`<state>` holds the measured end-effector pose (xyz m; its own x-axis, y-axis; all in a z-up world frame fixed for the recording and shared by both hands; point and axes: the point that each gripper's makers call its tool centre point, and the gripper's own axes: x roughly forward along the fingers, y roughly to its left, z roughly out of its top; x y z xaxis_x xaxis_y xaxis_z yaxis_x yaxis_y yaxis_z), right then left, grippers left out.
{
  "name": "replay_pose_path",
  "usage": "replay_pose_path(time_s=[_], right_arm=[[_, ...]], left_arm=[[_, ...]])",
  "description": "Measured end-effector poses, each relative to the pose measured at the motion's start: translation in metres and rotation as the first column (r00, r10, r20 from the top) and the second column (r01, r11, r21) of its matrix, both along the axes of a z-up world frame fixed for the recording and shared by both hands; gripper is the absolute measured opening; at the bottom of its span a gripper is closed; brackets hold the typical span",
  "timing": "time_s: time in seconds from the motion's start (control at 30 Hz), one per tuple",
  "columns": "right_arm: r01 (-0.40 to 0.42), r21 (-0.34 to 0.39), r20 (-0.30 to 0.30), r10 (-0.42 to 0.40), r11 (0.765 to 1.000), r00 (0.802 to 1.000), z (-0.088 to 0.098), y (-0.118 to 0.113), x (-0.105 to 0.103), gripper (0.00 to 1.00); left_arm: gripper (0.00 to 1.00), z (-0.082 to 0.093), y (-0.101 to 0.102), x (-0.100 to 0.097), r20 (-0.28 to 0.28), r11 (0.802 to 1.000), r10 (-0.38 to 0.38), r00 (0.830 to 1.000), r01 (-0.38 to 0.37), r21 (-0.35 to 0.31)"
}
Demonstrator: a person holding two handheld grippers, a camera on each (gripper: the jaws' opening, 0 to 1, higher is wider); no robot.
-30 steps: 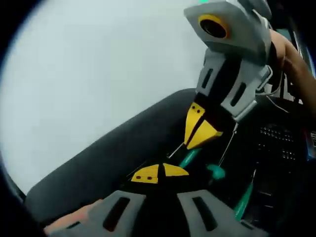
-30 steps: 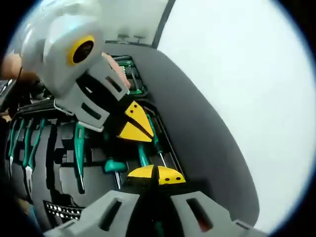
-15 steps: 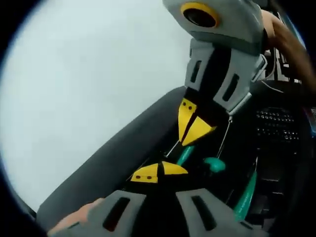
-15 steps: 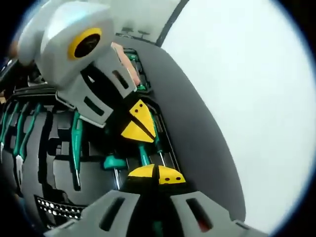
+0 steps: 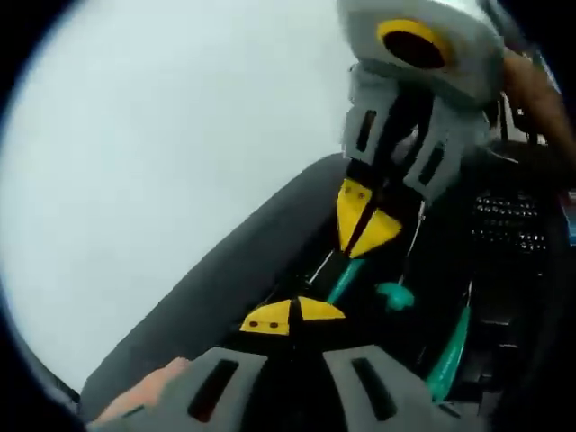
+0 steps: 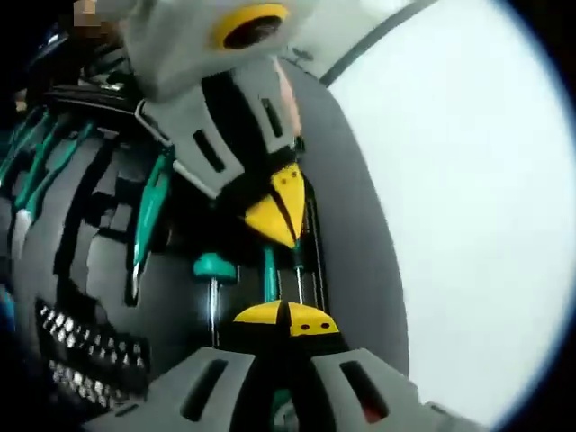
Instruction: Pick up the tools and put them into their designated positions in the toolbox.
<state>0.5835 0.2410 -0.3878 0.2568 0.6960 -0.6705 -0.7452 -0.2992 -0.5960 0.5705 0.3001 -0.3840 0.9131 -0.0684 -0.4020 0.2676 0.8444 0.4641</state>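
Both grippers are clenched over the open toolbox (image 6: pixel 90 270), the left gripper (image 5: pixel 290 317) at lower centre of its view and the right gripper (image 6: pixel 286 319) likewise in its own. Between their yellow tips a green-handled screwdriver (image 6: pixel 269 270) lies in its slot near the toolbox's edge, though I cannot tell whether either gripper grasps it. White tabletop (image 5: pixel 162 144) lies beyond.

Bright, even light blows the bench (image 5: pixel 153 135) out to white; the toolbox (image 6: pixel 81 261) stays dim; motion blur, fisheye-bent edges.

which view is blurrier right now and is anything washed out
Left gripper view: the other hand-held gripper is smeared by motion blur, and the pale table is blown out to flat white. Right gripper view: sharper, toolbox slots readable, though the table on the right is equally washed out.
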Motion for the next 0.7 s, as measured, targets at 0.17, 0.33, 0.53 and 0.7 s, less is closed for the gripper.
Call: replay_pose_path(time_s=[0.17,0.33,0.53,0.7], right_arm=[[0.305,0.321,-0.035,-0.311,0.897,0.95,0.097,-0.017,0.052,0.0],[0.347,0.564,-0.12,-0.341,0.75,0.932,0.169,-0.038,0.056,0.0],[0.466,0.626,-0.162,-0.48,0.626,0.862,0.203,-0.084,0.066,0.04],[0.577,0.627,-0.166,-0.634,0.523,0.755,0.209,-0.13,0.078,0.05]], left_arm=[[0.0,0.009,-0.001,-0.007,-0.013,0.952,0.036,0.999,-0.039,-0.302],[0.05,0.071,0.006,-0.057,0.141,0.802,0.07,0.988,0.028,-0.596],[0.08,0.144,0.079,-0.145,0.357,0.791,0.208,0.911,0.058,-0.609],[0.15,0.151,0.169,-0.249,0.531,0.893,0.358,0.768,-0.115,-0.435]])
